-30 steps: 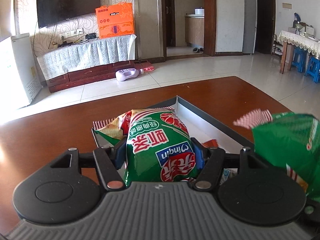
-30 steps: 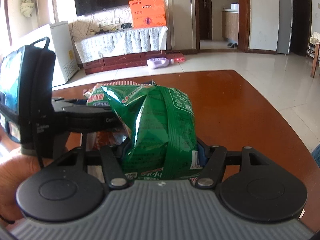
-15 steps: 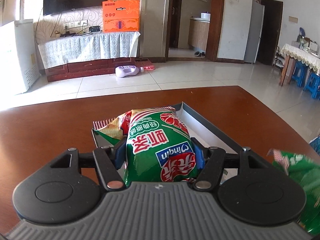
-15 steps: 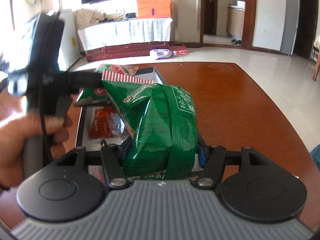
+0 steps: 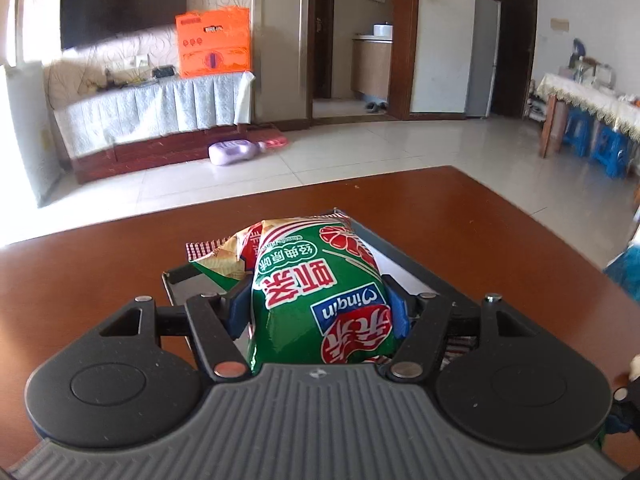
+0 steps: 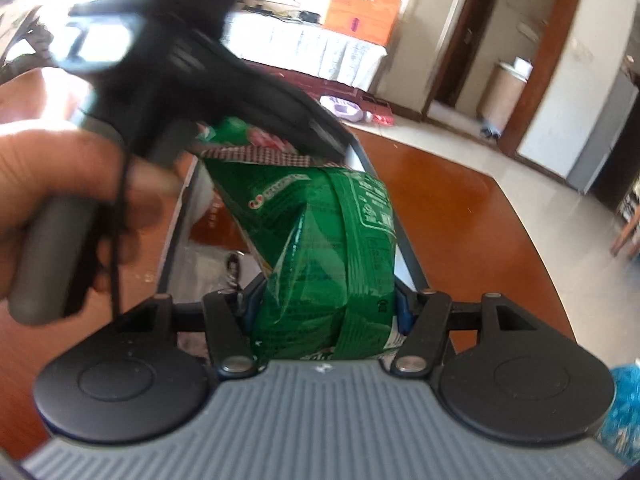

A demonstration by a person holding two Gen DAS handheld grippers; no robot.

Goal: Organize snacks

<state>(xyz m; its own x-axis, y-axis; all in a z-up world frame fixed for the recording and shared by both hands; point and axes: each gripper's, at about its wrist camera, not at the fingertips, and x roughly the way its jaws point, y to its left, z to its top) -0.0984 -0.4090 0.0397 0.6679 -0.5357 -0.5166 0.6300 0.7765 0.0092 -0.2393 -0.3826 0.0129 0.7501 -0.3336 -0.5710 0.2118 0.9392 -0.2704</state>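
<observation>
My left gripper [image 5: 320, 304] is shut on a green and red snack bag [image 5: 320, 292] and holds it over the near end of a grey tray [image 5: 404, 264] on the brown table. A second snack bag [image 5: 218, 258] lies at the tray's far left. My right gripper [image 6: 324, 300] is shut on a green snack bag [image 6: 324, 240], held above the same tray [image 6: 408, 256]. In the right wrist view the left gripper's body [image 6: 192, 80] and the hand holding it fill the upper left, just beyond the bag's top edge.
The brown table [image 5: 80, 280] ends a short way beyond the tray. Small packets [image 6: 208, 216] lie on the tray floor under the right bag. Beyond are tiled floor, a TV cabinet with an orange box [image 5: 214, 42] and a purple bottle [image 5: 232, 152].
The right gripper has swung its bag left and forward over the tray, close behind the left gripper. The left gripper has turned a little left, and the right bag has left its view.
</observation>
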